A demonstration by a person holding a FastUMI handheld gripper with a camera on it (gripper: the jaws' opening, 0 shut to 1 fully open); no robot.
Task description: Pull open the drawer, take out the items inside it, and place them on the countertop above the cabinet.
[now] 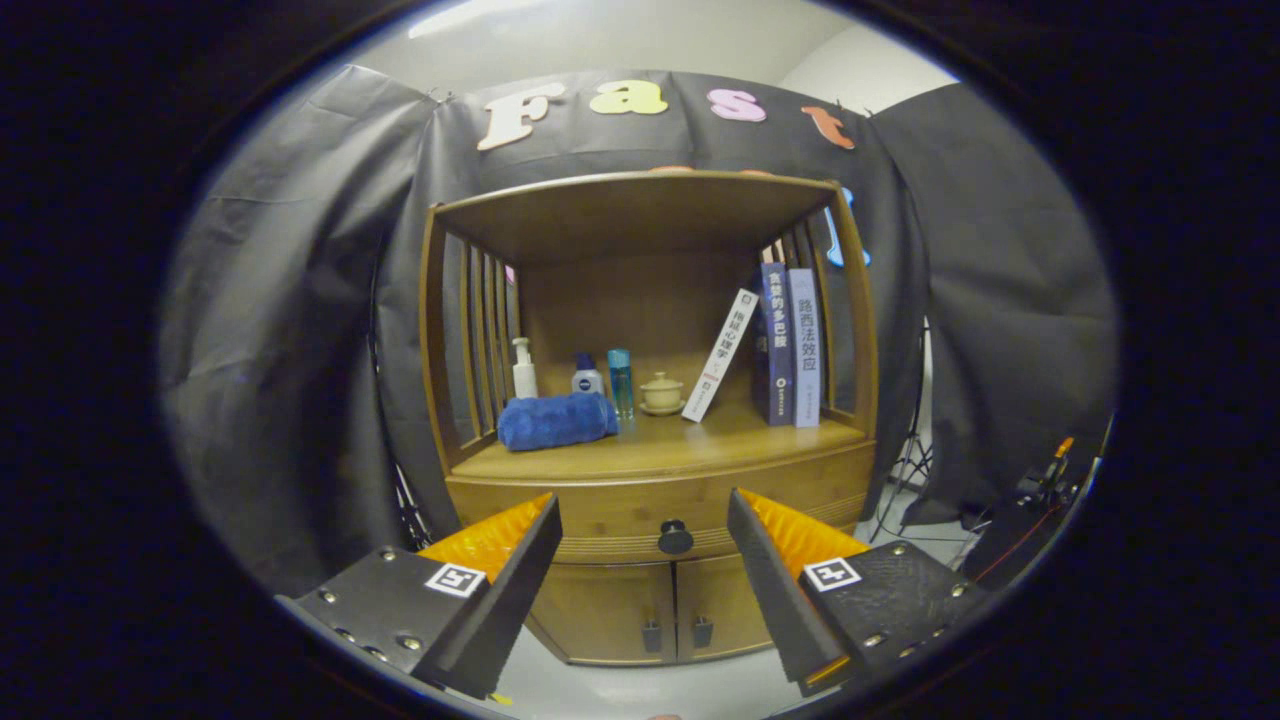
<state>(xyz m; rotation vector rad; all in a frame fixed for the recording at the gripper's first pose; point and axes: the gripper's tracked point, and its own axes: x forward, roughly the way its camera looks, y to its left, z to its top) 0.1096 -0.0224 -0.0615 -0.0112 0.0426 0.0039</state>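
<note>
While the gripper (644, 520) hangs in front of the cabinet (650, 420), its fingers are spread wide apart, gripping nothing. L to R on the countertop (700, 440): a white pump bottle (523, 369) at the back-left, near the slatted side; a rolled blue towel (556, 420) lying in front of it; a small white-and-blue bottle (587, 376) behind the towel; a tall teal bottle (620, 383) just beside that one; a small lidded pot (661, 392) on a saucer near centre; a white book (720, 355) leaning R against two upright books (790, 345), which stand vs. the R side. Below the countertop, the drawer (650, 505) is closed; contents hidden. Its dark round knob (675, 538) sits at mid-front, seen between the fingers, approx. centred in the gap, well beyond the tips. Under the drawer are two doors (650, 615), each w/ a small dark handle at the centre seam. Further R, beyond the cabinet, a tripod stand (905, 470) rests on the floor against the booth wall.
</note>
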